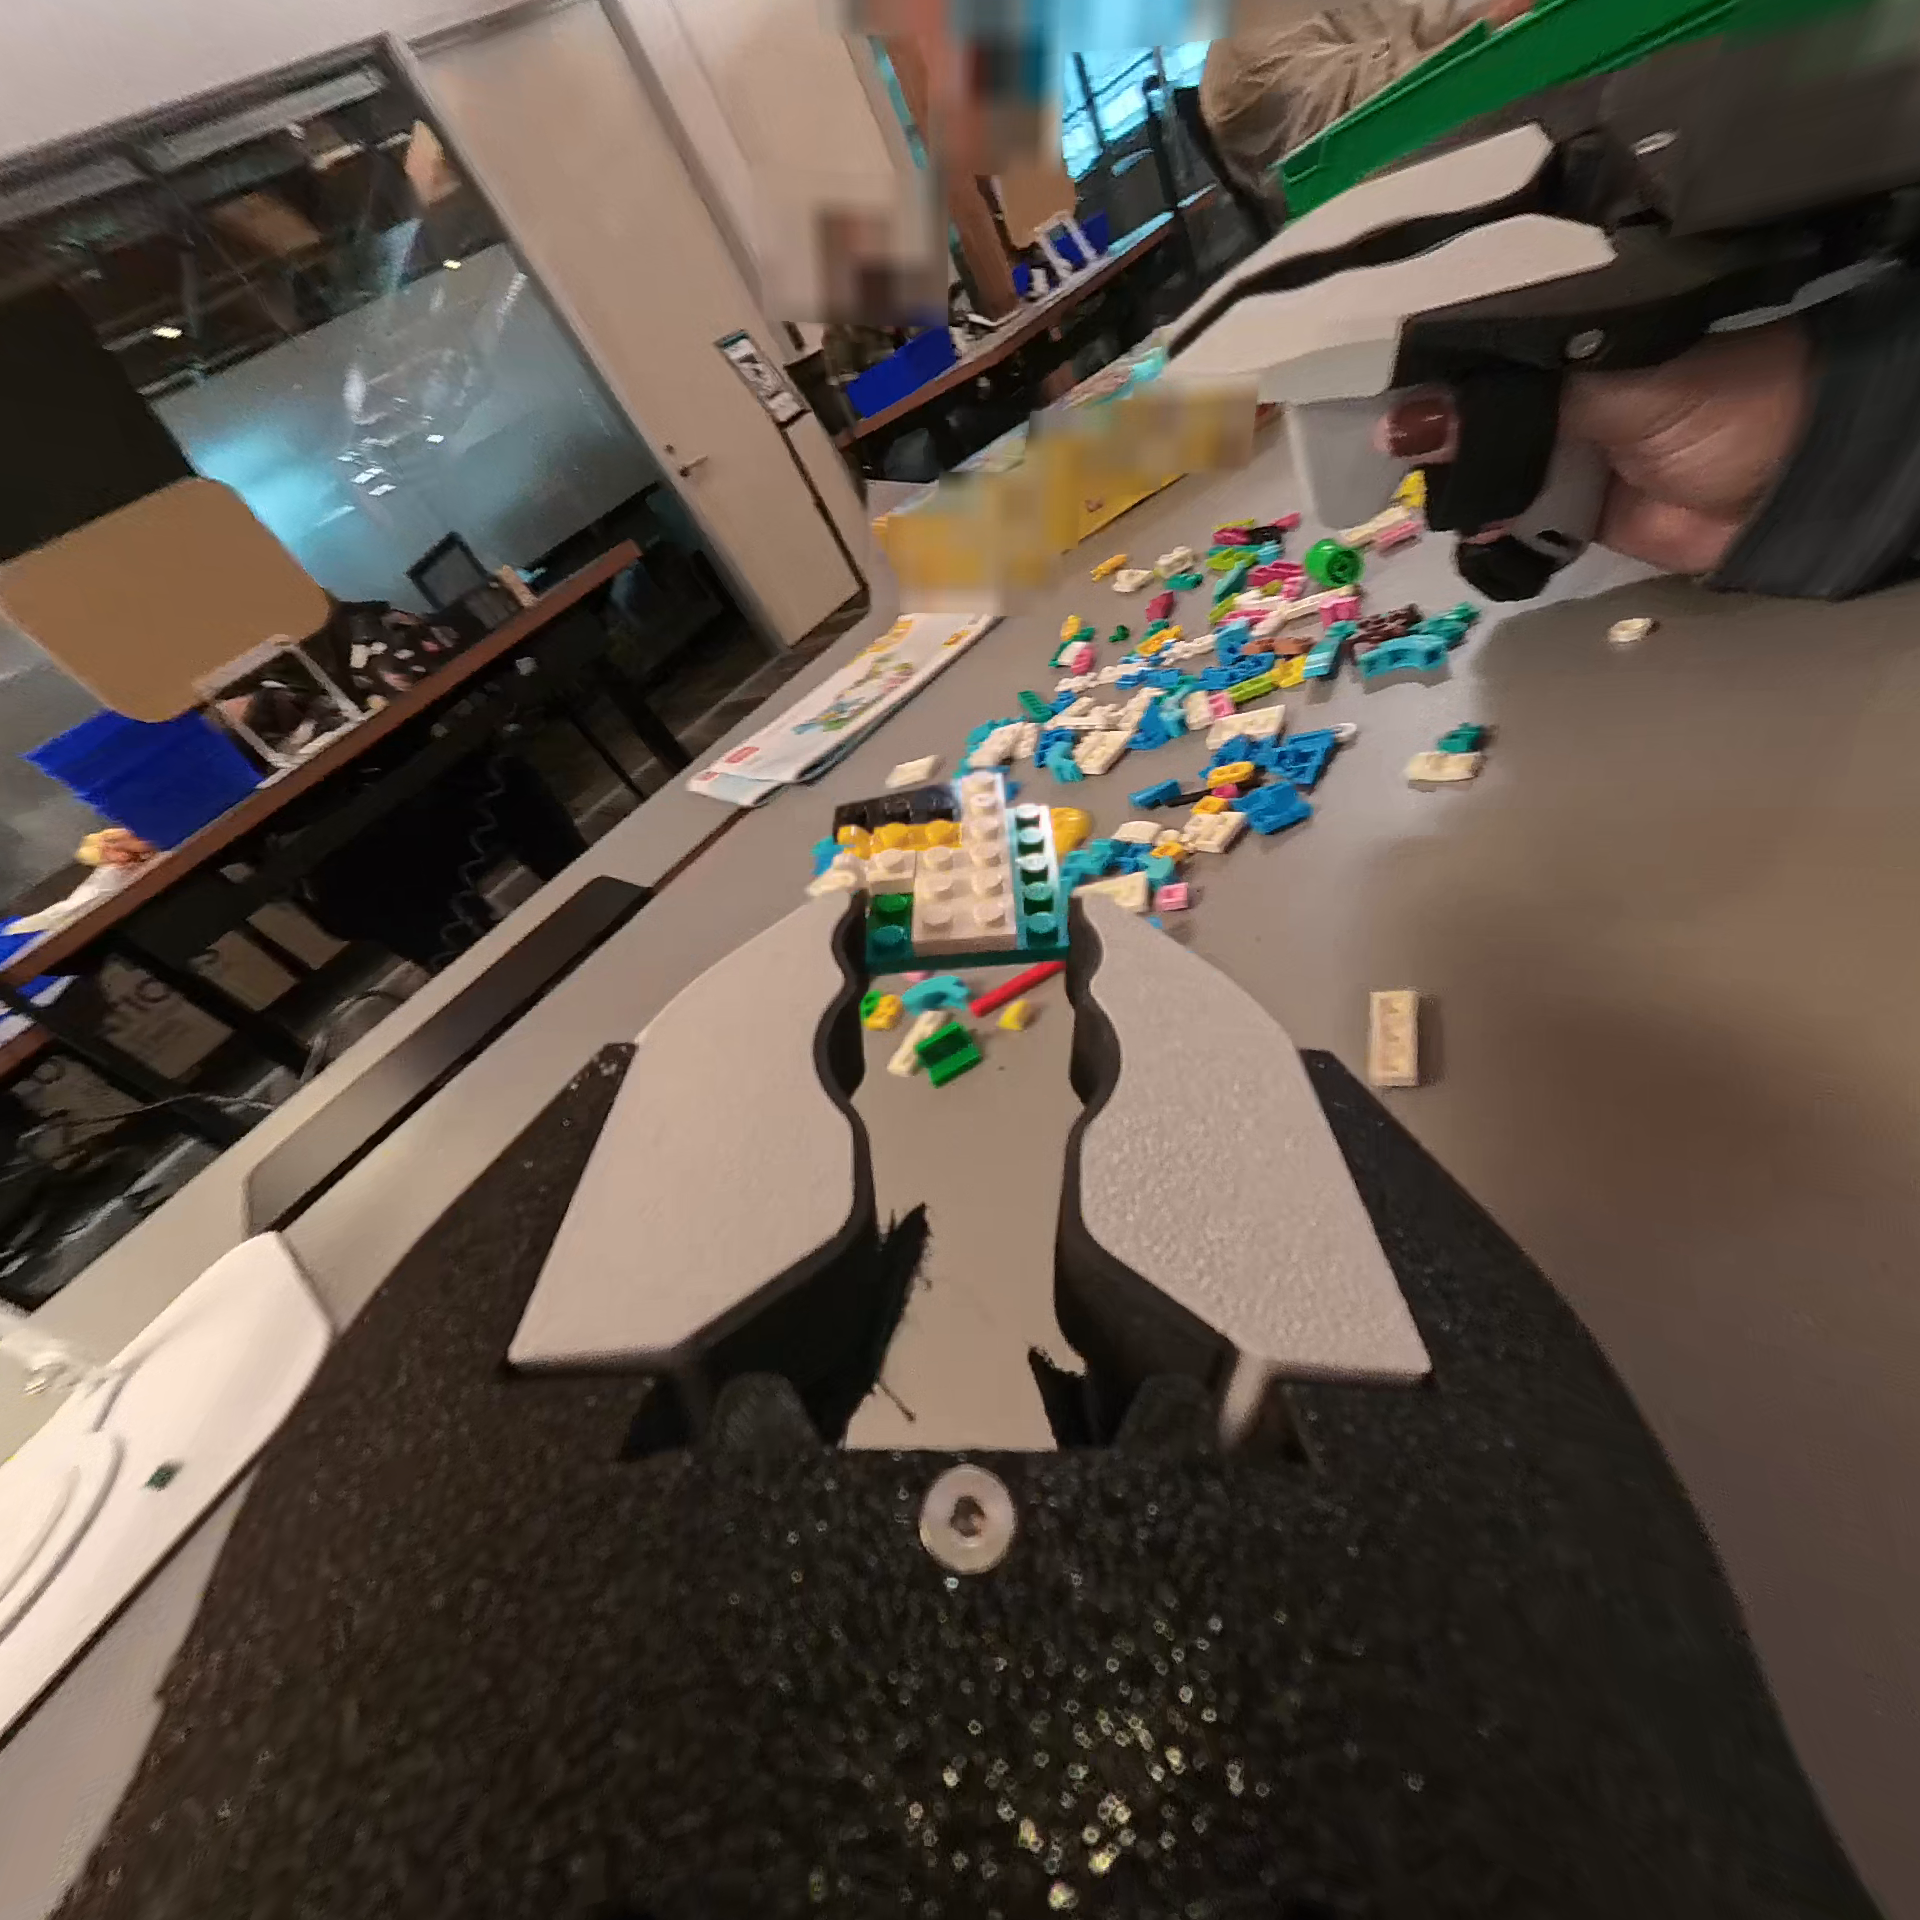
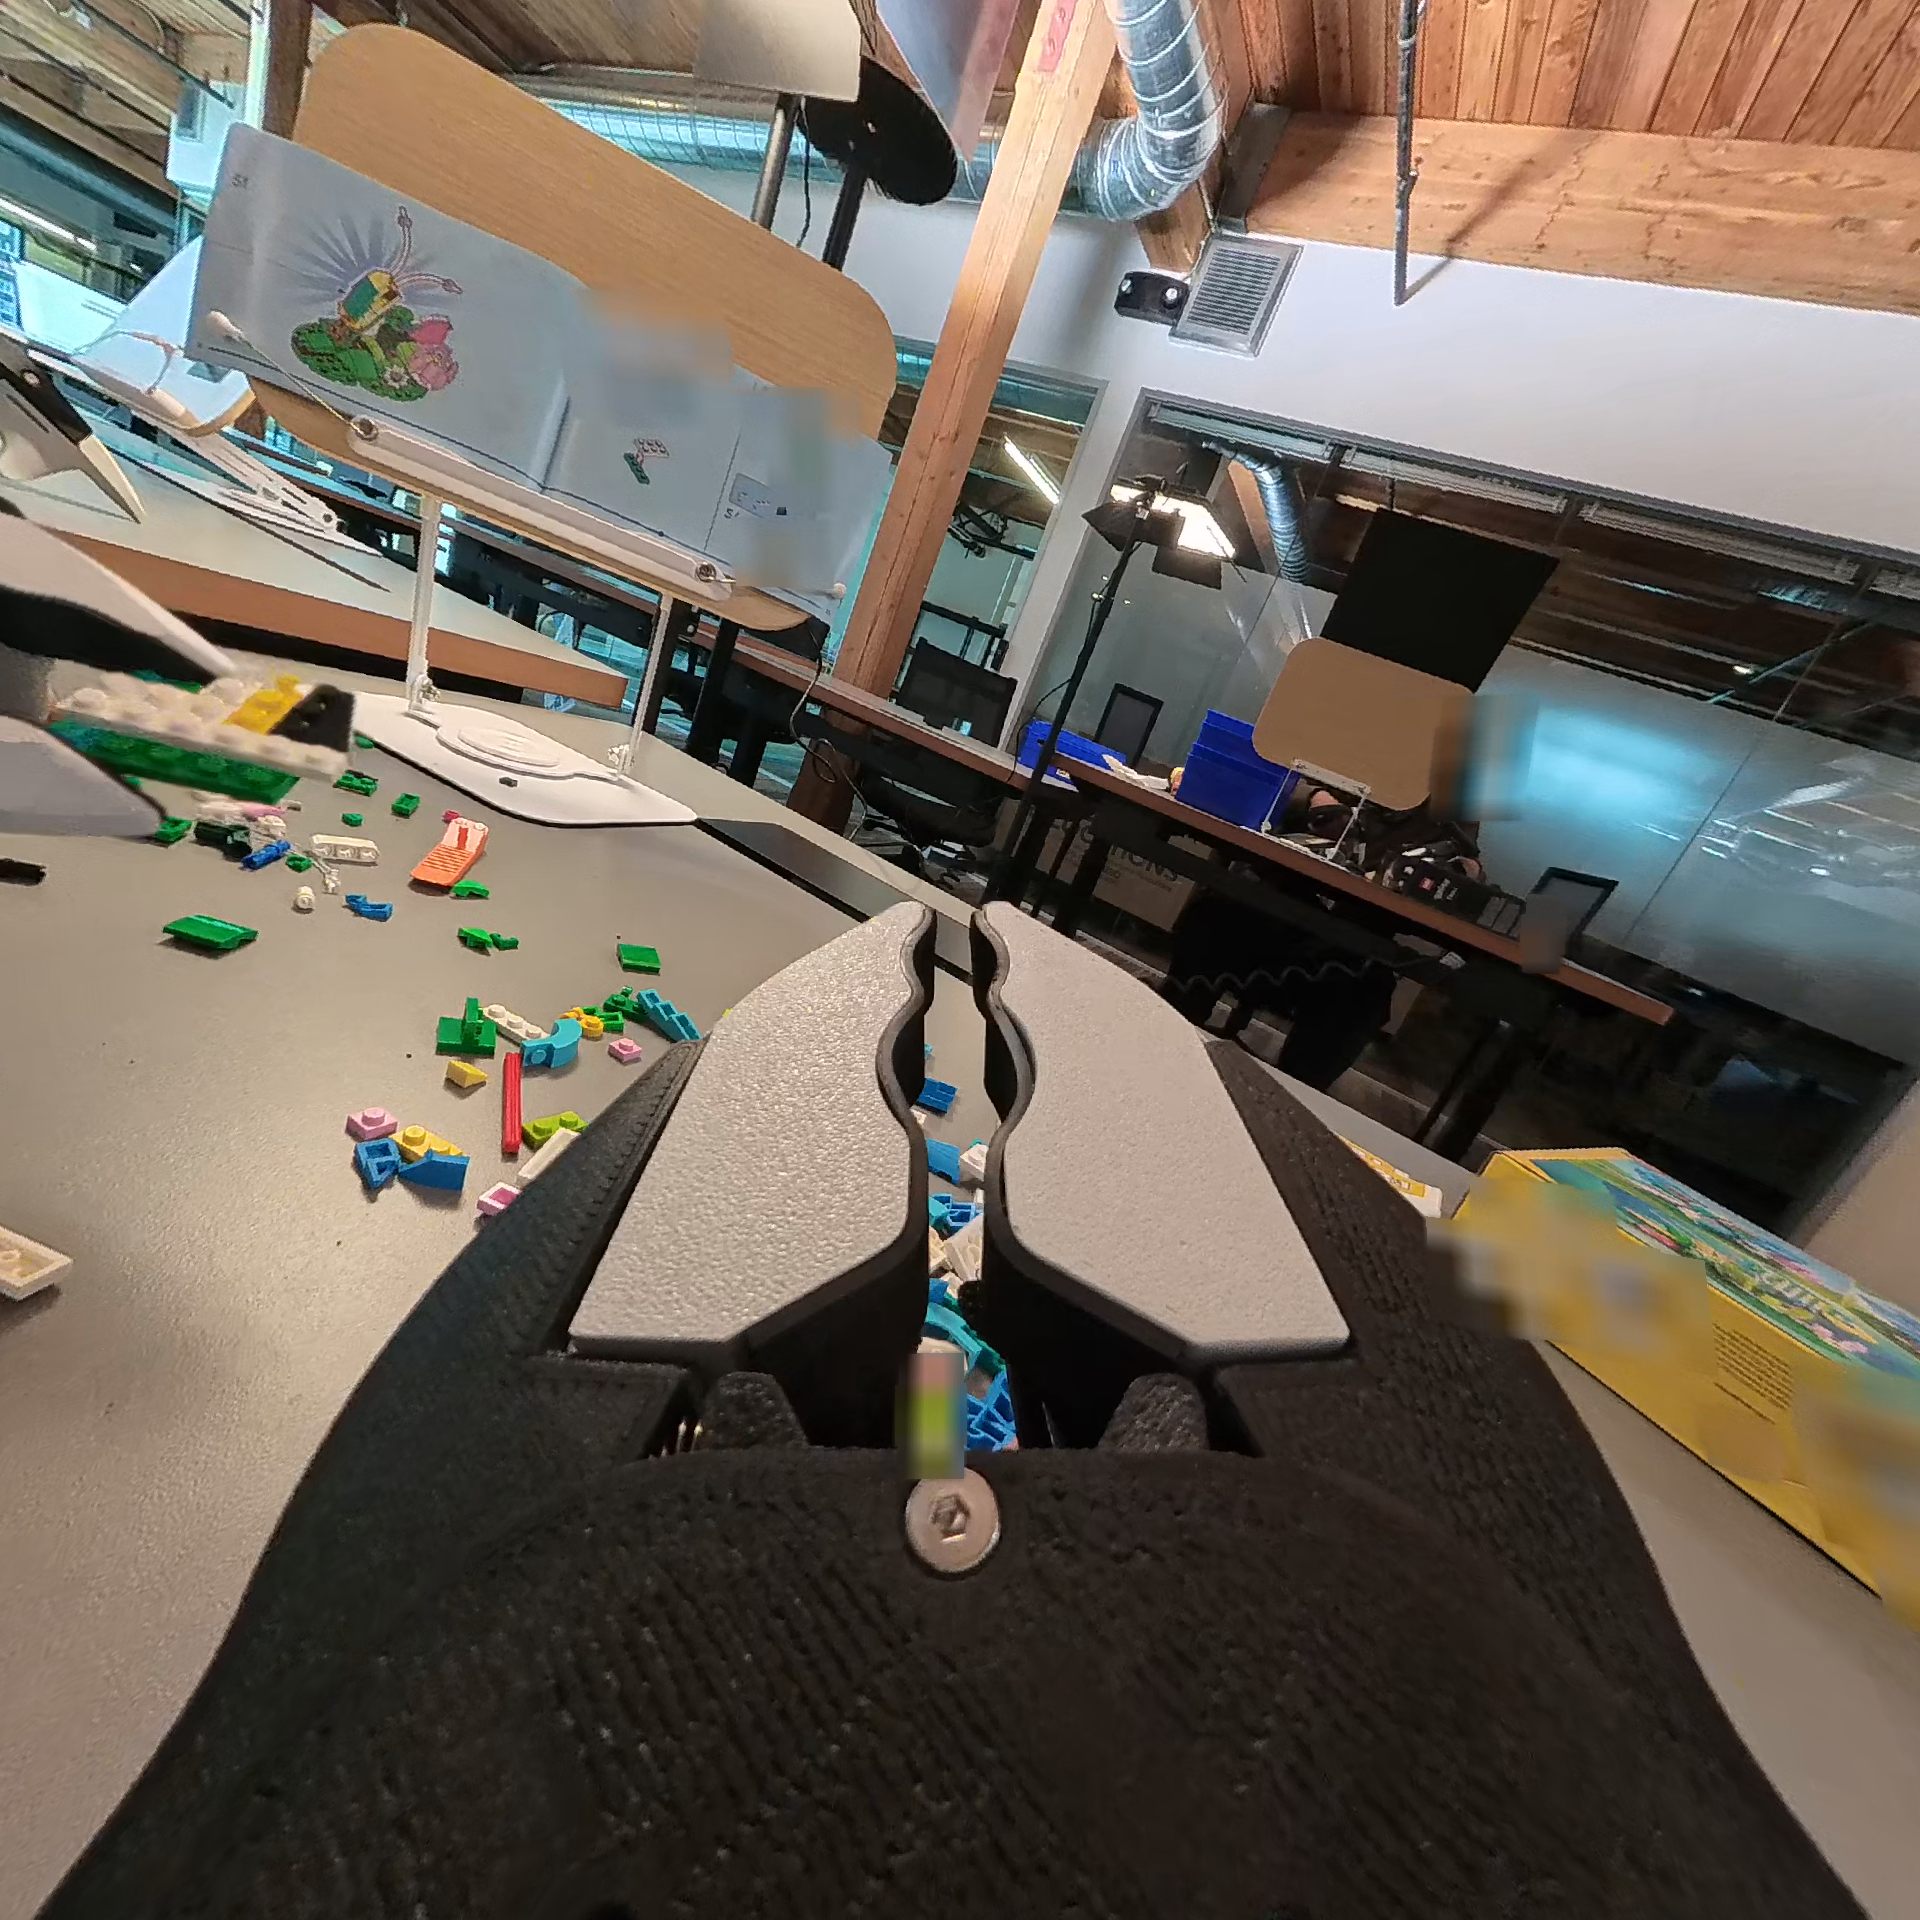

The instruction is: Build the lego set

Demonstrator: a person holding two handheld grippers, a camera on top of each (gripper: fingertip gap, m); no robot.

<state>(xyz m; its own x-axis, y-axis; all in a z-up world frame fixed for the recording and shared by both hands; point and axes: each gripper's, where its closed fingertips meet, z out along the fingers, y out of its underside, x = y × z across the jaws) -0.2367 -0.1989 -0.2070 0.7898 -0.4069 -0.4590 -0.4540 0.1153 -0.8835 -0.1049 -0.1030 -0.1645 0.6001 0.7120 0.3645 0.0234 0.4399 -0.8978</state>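
My left gripper (image 1: 958,914) is shut on a partly built lego model (image 1: 966,878): a green base plate with white, yellow and black bricks on top. It holds the model a little above the grey table (image 1: 1610,1195). The model also shows at the far left of the right wrist view (image 2: 197,727). My right gripper (image 2: 951,920) is held up off the table, its fingers almost together with nothing seen between them. It also shows at the top right of the left wrist view (image 1: 1179,343), held in a hand. A pile of loose bricks (image 1: 1226,686) lies beyond the model.
An open instruction book stands on a white stand (image 2: 468,364) at the table's far side. A folded booklet (image 1: 842,707) and a yellow box (image 2: 1714,1340) lie on the table. An orange brick separator (image 2: 449,854), a red bar (image 2: 510,1101) and a tan plate (image 1: 1394,1037) lie loose. The gap from one gripper's tips to the other's is roughly 15 cm.
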